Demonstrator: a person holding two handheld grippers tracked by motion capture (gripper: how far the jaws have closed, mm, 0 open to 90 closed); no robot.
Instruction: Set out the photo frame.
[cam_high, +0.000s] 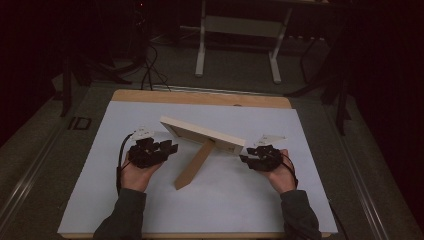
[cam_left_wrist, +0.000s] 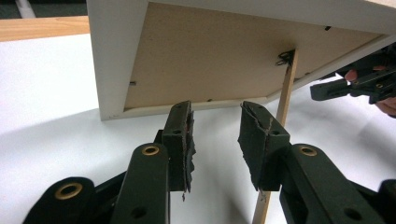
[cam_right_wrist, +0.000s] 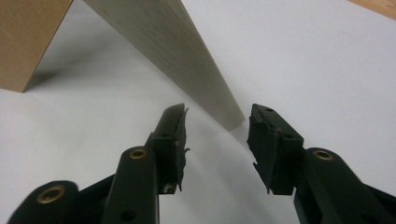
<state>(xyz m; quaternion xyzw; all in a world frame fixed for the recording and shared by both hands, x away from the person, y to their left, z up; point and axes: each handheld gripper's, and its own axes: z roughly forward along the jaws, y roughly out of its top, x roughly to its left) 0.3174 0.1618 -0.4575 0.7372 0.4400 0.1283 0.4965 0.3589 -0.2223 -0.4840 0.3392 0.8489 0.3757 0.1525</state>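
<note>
A white picture frame (cam_high: 200, 131) stands tilted on the white sheet (cam_high: 225, 200), propped by its brown back strut (cam_high: 192, 167). My left gripper (cam_high: 170, 147) sits at the frame's left end. In the left gripper view it (cam_left_wrist: 215, 135) is open and holds nothing. The frame's brown backing (cam_left_wrist: 210, 51) and strut (cam_left_wrist: 286, 88) lie just beyond its tips. My right gripper (cam_high: 245, 158) is at the frame's right end. In its own view it (cam_right_wrist: 217, 135) is open, and the frame's end edge (cam_right_wrist: 177, 51) reaches the gap between the jaw tips without touching the pads.
The sheet covers a wooden tabletop (cam_high: 200, 97) whose far edge shows bare. Beyond it, on the dark floor, stand a white table base (cam_high: 240, 25) and some cables (cam_high: 150, 70). The other hand's gripper (cam_left_wrist: 355, 86) appears at the right of the left gripper view.
</note>
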